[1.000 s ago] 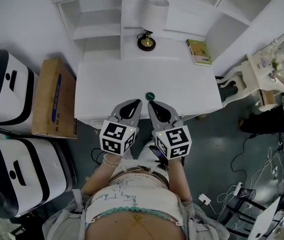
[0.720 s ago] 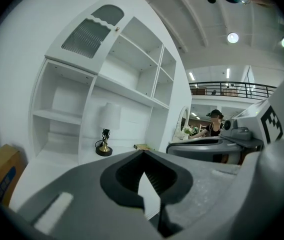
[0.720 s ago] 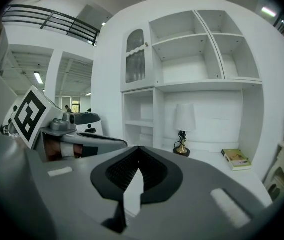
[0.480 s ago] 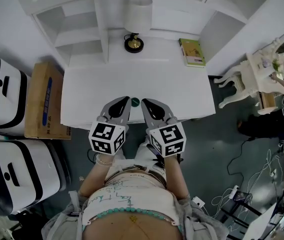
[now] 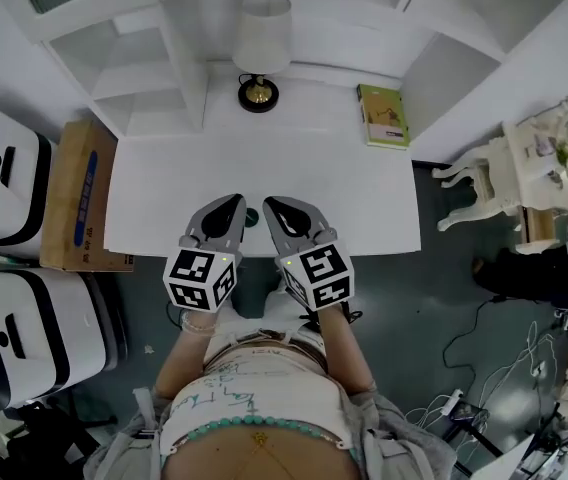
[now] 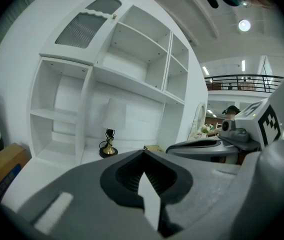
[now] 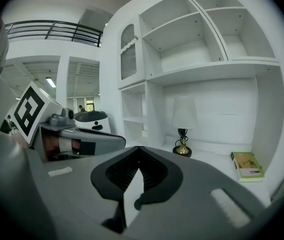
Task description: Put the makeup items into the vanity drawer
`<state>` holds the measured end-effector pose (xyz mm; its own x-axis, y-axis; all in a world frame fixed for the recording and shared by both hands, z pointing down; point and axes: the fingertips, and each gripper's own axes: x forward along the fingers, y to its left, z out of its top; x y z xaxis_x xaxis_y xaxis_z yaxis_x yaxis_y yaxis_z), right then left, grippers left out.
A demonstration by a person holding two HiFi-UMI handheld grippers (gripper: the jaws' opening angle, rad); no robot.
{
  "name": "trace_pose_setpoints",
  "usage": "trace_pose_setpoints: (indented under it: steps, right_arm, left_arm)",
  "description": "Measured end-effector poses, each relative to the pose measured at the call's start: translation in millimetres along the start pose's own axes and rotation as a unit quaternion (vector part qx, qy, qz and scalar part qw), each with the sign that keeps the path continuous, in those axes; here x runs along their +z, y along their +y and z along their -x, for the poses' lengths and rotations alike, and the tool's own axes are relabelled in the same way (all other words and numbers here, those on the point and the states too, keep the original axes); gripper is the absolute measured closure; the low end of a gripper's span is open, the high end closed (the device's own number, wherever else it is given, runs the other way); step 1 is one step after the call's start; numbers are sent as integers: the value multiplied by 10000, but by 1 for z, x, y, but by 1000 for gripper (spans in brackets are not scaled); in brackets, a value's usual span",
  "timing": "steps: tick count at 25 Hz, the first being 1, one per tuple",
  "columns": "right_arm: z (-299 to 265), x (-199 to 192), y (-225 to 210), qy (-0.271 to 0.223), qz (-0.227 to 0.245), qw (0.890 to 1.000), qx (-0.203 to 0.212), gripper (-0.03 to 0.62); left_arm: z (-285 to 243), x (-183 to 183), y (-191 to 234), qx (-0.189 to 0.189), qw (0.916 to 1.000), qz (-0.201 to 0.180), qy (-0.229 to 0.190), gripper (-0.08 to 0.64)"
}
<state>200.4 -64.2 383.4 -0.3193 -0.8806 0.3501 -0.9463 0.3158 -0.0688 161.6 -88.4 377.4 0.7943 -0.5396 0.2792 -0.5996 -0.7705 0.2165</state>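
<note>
Head view, looking down on a white vanity top (image 5: 344,198) with open white shelving at its 12 o'clock side. A person stands at the 6 o'clock edge and holds both tools low over that edge.

(a) Left gripper (image 5: 226,211): its own view shows the two jaws brought together at the tips, with nothing clamped between them.

(b) Right gripper (image 5: 282,214): likewise, jaws together at the tips and empty in its own view. The two grippers lie side by side, tips pointing toward 12 o'clock.

(c) Small round dark-green item (image 5: 252,216): it rests on the vanity top near the 6 o'clock edge, between the two gripper tips and just beside both; whether it touches either cannot be told.

(d) Table lamp (image 5: 261,38): upright at 12 o'clock on the top.

(e) Green book (image 5: 383,115): flat at about 1 o'clock, well apart from the grippers.

(f) Cardboard box (image 5: 72,196): on the floor at 9 o'clock, beside the vanity.
</note>
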Motion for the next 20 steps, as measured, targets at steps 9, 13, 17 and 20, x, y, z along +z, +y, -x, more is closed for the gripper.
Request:
trace_pose_setpoints:
  steps: [9, 13, 17, 20]
  right_arm:
    - [-12, -11, -27, 190, 152, 9978, 610, 566]
    - [-20, -20, -26, 320, 245, 9945, 966, 566]
    - [-31, -27, -27, 430, 264, 9929, 1075, 566]
    - [-42, -30, -26, 518, 262, 9927, 1058, 566]
  left_arm:
    - [-24, -6, 1, 619, 9979, 186, 0, 560]
    - [-23, -12, 9, 960, 9950, 268, -15, 560]
    - [-21, -16, 20, 1135, 9930, 321, 24, 560]
    - [-20, -17, 30, 1150, 9928, 341, 74, 560]
